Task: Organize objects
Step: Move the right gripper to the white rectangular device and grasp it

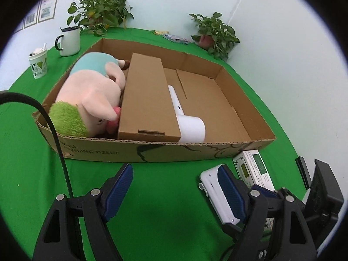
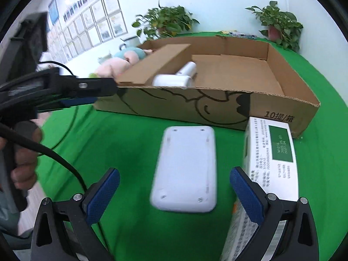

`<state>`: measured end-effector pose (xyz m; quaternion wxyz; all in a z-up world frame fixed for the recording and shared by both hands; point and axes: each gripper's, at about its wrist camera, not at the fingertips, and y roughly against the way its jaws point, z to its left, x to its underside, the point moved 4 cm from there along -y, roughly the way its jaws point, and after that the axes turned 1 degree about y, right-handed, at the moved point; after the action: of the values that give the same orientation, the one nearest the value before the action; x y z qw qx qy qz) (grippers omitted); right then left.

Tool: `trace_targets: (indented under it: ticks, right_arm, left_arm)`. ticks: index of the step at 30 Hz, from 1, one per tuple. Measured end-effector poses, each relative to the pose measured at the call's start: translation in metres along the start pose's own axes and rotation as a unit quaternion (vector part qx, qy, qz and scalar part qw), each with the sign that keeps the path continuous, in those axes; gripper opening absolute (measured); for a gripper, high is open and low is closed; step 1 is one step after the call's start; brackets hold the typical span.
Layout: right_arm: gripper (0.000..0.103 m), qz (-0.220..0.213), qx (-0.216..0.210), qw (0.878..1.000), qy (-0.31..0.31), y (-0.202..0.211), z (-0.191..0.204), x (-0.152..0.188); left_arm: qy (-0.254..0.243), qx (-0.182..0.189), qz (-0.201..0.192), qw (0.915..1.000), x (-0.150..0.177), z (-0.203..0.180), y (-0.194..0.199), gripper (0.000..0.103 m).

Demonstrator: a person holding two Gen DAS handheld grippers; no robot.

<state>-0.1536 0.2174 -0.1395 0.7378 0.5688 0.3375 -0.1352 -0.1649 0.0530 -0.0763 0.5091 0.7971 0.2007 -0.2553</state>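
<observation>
Bench (image 1: 152,195): covered by a bright green cloth.
Tray: a wide, shallow brown cardboard tray (image 1: 235,150) with black printing on its near wall stands on the cloth.
Inside the tray: a pink plush pig with a teal cap and green fuzzy patch (image 1: 91,95) at the left end; a long, closed brown cardboard box (image 1: 148,95) next to it; a white plastic handheld device with a rounded head (image 1: 191,128) lying against that box; the right part is bare.
Outside the tray: a flat white rounded-rectangle case (image 2: 184,169) lies on the cloth in front; a white printed carton with a green panel (image 2: 271,152) is just to its right, close by the tray's front wall.
Left gripper (image 1: 176,184): blue pads apart, nothing between them.
Right gripper (image 2: 174,193): pads apart, above and either side of the white case, not pressing it.
</observation>
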Motion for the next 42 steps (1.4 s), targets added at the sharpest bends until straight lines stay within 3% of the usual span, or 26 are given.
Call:
trace_targets:
  ticks: [5,9,11,13,15,17,22,27,31,38,42]
  right_arm:
    - [0.066,0.026,0.035,0.998,0.039,-0.01,0.008,0.003]
    - [0.064,0.028,0.041,0.998,0.047,-0.008,0.011,0.004]
    - [0.063,0.032,0.041,0.998,0.046,-0.004,0.013,0.006]
    - [0.062,0.034,0.026,0.998,0.044,0.002,0.018,0.008]
    - [0.066,0.029,0.007,0.998,0.047,0.01,0.025,0.011]
    - [0.102,0.018,0.02,0.998,0.05,0.016,0.028,0.012]
    - [0.102,0.018,0.026,0.999,0.037,0.014,0.024,0.012]
    - [0.102,0.019,0.028,0.999,0.036,0.009,0.023,0.01]
    - [0.1,0.023,0.026,0.999,0.035,0.005,0.022,0.012]
    - [0.084,0.038,0.029,0.998,0.037,-0.005,0.02,0.016]
    - [0.074,0.043,0.037,0.998,0.028,-0.009,0.014,0.017]
  left_arm:
    - [0.017,0.03,0.021,0.9992,0.006,-0.004,-0.011,0.08]
    - [0.014,0.046,0.041,0.998,0.012,-0.006,-0.019,0.079]
    - [0.027,0.081,0.064,0.9943,0.016,-0.006,-0.022,0.079]
    - [0.06,0.136,0.092,0.9847,0.02,-0.005,-0.027,0.079]
    - [0.085,0.176,0.116,0.9737,0.026,-0.004,-0.033,0.079]
    - [0.095,0.194,0.133,0.9673,0.031,-0.006,-0.039,0.079]
    - [0.106,0.234,0.171,0.9511,0.042,-0.018,-0.056,0.079]
    - [0.105,0.248,0.189,0.9445,0.052,-0.031,-0.066,0.078]
    - [0.105,0.243,0.193,0.9446,0.056,-0.034,-0.071,0.076]
    - [0.085,0.224,0.214,0.947,0.064,-0.04,-0.079,0.05]
    - [0.085,0.224,0.228,0.9436,0.071,-0.043,-0.085,0.038]
